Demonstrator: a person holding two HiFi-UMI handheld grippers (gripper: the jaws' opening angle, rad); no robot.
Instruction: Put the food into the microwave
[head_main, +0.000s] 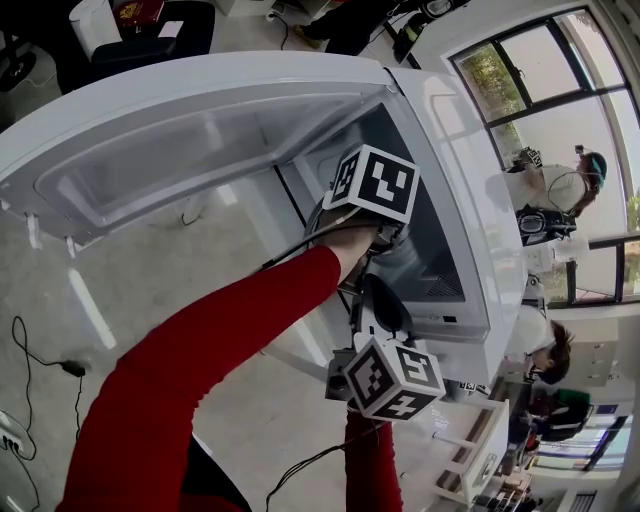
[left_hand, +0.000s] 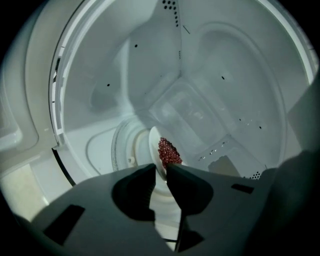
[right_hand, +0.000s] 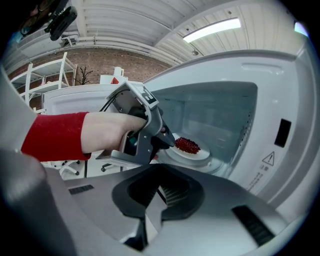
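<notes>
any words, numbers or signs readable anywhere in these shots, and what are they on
Warning triangle with "!": on the front frame of the white microwave, right of the cavity.
Small print lines below that triangle: too small to read.
Black-and-white square patterns on the two marker cubes: codes, no letters.
No other readable text.

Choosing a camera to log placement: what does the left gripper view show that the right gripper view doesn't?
Left gripper view only: the microwave walls close up; the plate, its rim between the parted jaws of the left gripper. Right gripper view only: the hand and red sleeve carrying that gripper, a warning label. Both: red food on the plate inside the microwave.
</notes>
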